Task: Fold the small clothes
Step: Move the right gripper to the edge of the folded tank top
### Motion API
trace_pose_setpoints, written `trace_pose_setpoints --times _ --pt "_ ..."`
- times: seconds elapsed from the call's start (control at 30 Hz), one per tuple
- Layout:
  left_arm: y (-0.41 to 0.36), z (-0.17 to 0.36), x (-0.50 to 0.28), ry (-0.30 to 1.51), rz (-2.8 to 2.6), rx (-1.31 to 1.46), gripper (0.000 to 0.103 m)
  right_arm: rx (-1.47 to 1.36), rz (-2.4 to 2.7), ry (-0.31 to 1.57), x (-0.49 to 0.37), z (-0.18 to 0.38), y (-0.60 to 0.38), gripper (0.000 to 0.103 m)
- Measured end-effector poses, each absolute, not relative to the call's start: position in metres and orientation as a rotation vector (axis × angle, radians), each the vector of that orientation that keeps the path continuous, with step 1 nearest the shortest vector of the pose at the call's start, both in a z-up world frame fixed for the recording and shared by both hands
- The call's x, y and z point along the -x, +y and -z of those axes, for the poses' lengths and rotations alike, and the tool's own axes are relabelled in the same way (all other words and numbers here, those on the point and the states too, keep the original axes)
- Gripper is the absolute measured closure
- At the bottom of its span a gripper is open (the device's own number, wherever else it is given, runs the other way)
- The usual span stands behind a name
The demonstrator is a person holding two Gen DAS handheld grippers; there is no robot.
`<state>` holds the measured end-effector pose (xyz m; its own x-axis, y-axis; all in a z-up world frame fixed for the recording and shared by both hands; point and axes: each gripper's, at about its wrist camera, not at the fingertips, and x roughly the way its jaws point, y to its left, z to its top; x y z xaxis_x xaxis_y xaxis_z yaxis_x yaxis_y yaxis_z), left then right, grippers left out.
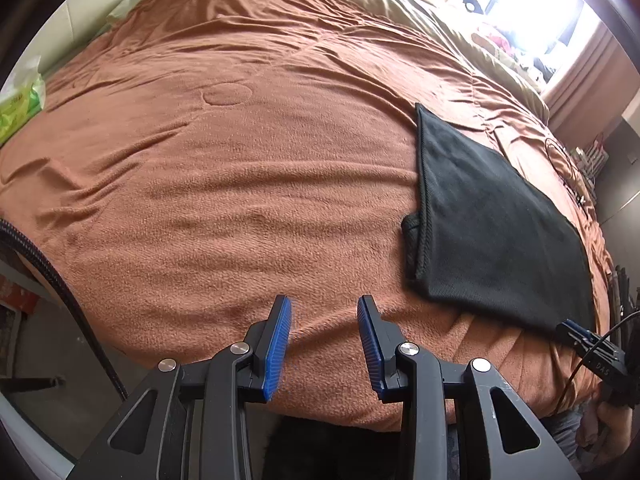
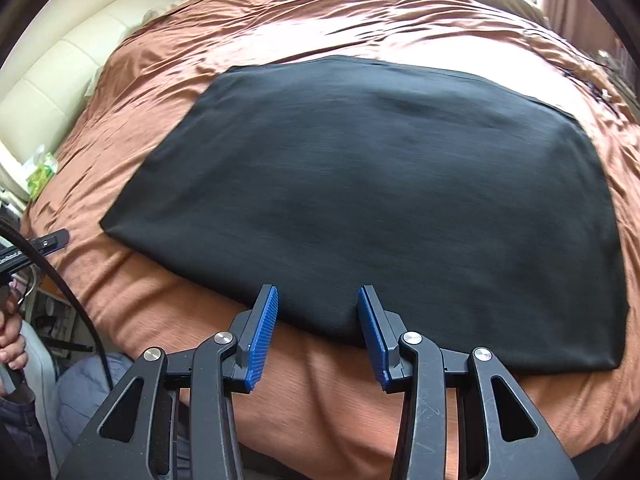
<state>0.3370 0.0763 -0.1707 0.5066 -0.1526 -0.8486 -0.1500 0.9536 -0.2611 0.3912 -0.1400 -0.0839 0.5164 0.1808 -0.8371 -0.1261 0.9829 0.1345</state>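
Observation:
A black garment (image 2: 360, 184) lies folded flat in a rough rectangle on the rust-brown bed cover (image 1: 240, 180). In the left wrist view the garment (image 1: 492, 224) sits to the right, with a folded layer showing at its left edge. My right gripper (image 2: 318, 294) hovers open over the garment's near edge, with nothing pinched between its blue pads (image 2: 262, 332). My left gripper (image 1: 323, 306) stands open over bare cover, well left of the garment. Each gripper shows in the other's view: the right gripper (image 1: 588, 340) at the garment's near right corner, the left gripper (image 2: 48, 242) at the far left.
A green tissue pack (image 1: 20, 108) lies at the bed's left edge by the cream headboard (image 2: 80, 60). A tan duvet (image 1: 420, 12) is bunched at the far side under a bright window (image 1: 520, 0). A black cable (image 1: 60, 280) hangs at the left.

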Motion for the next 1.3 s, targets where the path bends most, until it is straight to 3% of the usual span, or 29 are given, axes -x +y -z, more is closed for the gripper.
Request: trace_pose_setpoints --times 0.13,0.3,0.77,0.93,1.3 --pt "0.083 0.172 -0.339 1.045 0.000 0.341 0.067 -0.080 -0.249 1.033 -0.402 0.089 -0.125 0.069" --pt "0.082 0.173 -0.345 1.046 0.023 0.371 0.067 -0.049 -0.193 1.047 -0.411 0.095 -0.130 0.087" --pt "0.037 0.189 -0.377 1.101 0.138 0.384 0.066 -0.088 -0.107 1.066 -0.403 0.095 -0.179 0.087" --pt "0.024 0.192 -0.383 1.104 0.154 0.368 0.059 -0.113 -0.130 1.059 -0.399 0.087 -0.182 0.087" --pt "0.033 0.201 -0.389 1.116 0.186 0.489 0.066 -0.097 -0.195 1.070 -0.410 0.094 -0.169 0.087"
